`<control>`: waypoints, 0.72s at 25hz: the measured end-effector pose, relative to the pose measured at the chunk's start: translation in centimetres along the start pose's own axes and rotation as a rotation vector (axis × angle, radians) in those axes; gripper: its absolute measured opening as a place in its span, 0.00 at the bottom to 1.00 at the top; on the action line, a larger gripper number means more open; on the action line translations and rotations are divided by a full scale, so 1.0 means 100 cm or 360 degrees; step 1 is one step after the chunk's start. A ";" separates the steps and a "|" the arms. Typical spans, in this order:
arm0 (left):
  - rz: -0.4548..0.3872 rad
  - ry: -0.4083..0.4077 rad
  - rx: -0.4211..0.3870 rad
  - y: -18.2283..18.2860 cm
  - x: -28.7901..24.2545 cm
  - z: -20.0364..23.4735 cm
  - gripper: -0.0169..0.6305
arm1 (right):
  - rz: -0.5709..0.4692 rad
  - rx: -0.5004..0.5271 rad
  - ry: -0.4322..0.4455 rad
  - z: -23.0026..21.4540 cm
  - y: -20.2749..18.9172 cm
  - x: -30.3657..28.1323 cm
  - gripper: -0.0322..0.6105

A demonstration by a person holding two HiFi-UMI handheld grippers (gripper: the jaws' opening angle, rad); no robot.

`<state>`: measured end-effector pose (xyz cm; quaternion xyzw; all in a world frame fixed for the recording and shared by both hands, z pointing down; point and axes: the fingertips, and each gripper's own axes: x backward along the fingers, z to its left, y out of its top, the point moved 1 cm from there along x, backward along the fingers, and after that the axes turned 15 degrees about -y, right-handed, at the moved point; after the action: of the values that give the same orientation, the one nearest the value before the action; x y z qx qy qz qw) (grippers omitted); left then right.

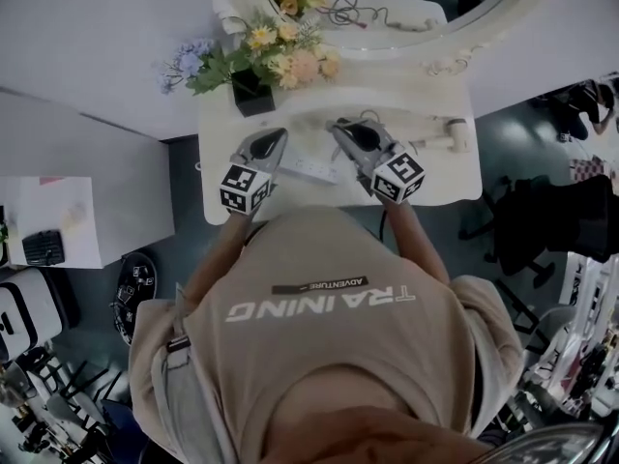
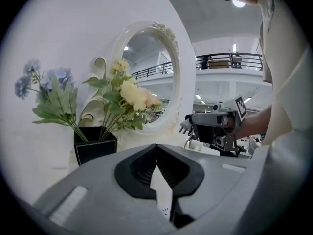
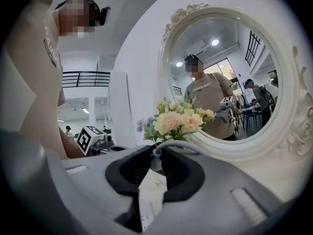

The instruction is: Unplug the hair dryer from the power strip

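White plug (image 2: 189,127), prongs bare, in right tool (image 3: 155,155); left tool (image 2: 157,168) seemingly pinches strip (image 1: 309,169).

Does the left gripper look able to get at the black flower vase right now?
Likely yes: the vase stands just ahead of the left gripper, nothing between them, but its jaws seem shut on the power strip.

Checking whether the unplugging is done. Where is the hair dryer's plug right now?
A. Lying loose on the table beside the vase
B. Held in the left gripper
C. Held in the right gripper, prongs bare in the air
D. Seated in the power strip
C: the left gripper view shows the right gripper holding the white plug with its prongs exposed, clear of the power strip. The right gripper view shows its jaws closed on the plug body.
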<state>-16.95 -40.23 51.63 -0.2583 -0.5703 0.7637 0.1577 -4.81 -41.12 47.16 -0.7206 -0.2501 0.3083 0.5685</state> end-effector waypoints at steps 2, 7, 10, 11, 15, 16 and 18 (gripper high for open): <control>-0.0025 0.0003 -0.0016 0.011 0.005 0.005 0.04 | -0.0027 0.0024 -0.0003 0.000 0.010 -0.004 0.16; -0.0079 0.0013 -0.0045 0.033 0.020 0.008 0.04 | -0.0087 0.0047 -0.0005 0.006 0.028 -0.001 0.16; -0.0092 0.0005 -0.0068 0.045 0.021 0.007 0.04 | -0.0118 0.0038 -0.0018 0.005 0.038 0.005 0.16; -0.0092 0.0002 -0.0077 0.047 0.020 0.007 0.04 | -0.0126 0.0037 -0.0020 0.004 0.041 0.006 0.16; -0.0098 -0.0006 -0.0102 0.053 0.023 0.006 0.04 | -0.0135 0.0033 -0.0019 0.007 0.045 0.008 0.16; -0.0096 -0.0004 -0.0102 0.052 0.024 0.006 0.04 | -0.0132 0.0041 -0.0012 0.009 0.044 0.008 0.16; -0.0091 -0.0003 -0.0091 0.049 0.026 0.007 0.04 | -0.0128 0.0077 0.0009 0.014 0.043 0.008 0.16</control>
<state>-19.19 -40.92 46.54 -0.2454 -0.5991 0.7425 0.1715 -5.25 -40.65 42.66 -0.6969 -0.2697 0.2892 0.5983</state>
